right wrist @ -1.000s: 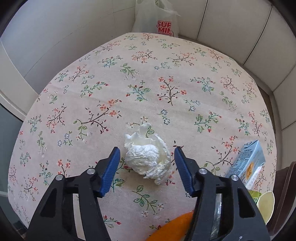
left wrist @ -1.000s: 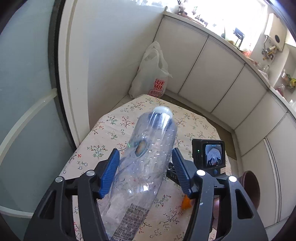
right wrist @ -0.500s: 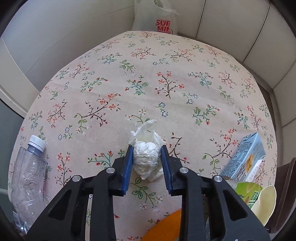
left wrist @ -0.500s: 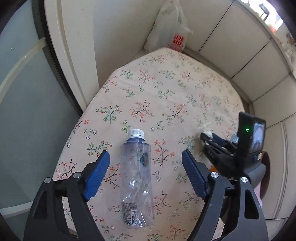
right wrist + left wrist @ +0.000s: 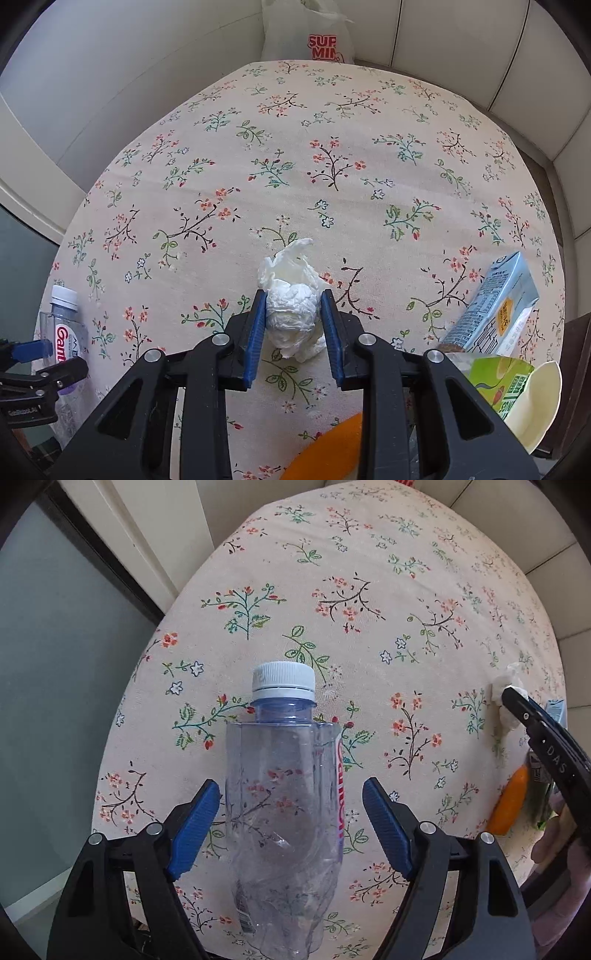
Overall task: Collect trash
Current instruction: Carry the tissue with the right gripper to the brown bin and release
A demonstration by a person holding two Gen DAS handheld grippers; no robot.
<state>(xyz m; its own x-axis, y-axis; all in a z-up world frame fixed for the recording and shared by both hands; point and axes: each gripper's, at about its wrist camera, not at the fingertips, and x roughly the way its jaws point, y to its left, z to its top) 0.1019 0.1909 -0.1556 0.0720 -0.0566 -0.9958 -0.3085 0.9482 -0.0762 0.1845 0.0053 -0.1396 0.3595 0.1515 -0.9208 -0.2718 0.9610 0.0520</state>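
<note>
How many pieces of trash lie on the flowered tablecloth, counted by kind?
Clear plastic bottle with white cap: 1
Crumpled white tissue: 1
Light blue drink carton: 1
Green drink carton: 1
Orange object, partly hidden: 1
Total: 5

A round table wears a cream tablecloth point(image 5: 369, 122) with little flowers, green leaves and thin brown branches printed all over it. The cloth hangs over the table's edge. Behind the table stand pale wall panels point(image 5: 461, 33) with thin dark lines between them. On the left there is a big pane of grey frosted glass point(image 5: 55, 657) in a dark frame point(image 5: 110, 554), with a cream strip beside it. At the far right edge, a bit of something dark brown point(image 5: 576, 354) peeks in past the table.
</note>
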